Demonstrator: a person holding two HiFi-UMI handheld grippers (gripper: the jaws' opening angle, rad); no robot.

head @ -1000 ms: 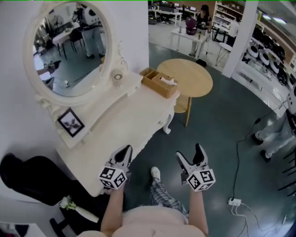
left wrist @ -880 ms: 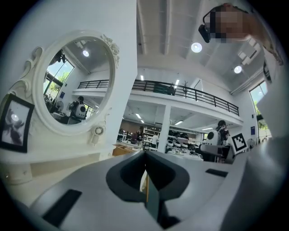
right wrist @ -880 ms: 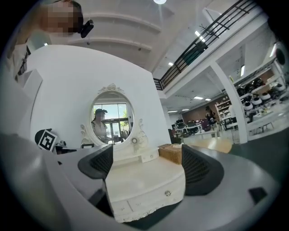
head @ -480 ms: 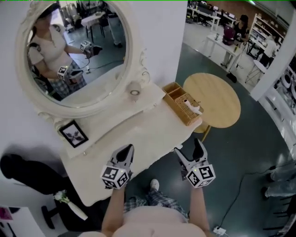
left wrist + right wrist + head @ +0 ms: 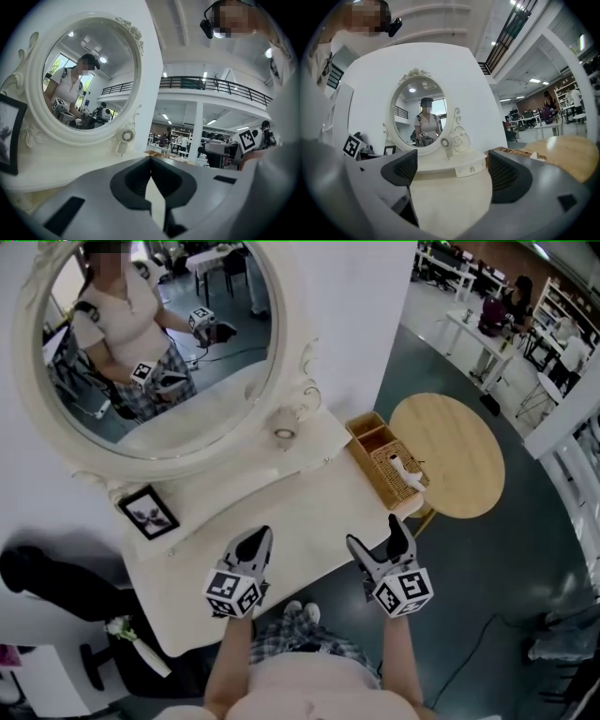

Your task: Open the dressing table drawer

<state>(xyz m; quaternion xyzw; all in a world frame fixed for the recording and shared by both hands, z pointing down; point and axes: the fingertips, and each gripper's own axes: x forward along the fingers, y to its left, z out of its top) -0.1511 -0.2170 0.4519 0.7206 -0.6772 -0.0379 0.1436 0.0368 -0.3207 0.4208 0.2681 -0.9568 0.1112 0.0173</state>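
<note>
Drawer front (image 5: 470,168) is lined up dead ahead of the right gripper (image 5: 452,172), whose jaws are spread wide and empty; the left gripper (image 5: 150,161) is held pinched shut alongside.

Likely a lab hall: workbenches (image 5: 476,332), mezzanine (image 5: 211,85)

No legible text or labels

Cream-white dressing table (image 5: 281,512) stands against the wall. Its small drawer (image 5: 470,168) sits pushed in flush, set in the raised shelf under the oval mirror (image 5: 159,343), with its round knob facing out.
</note>
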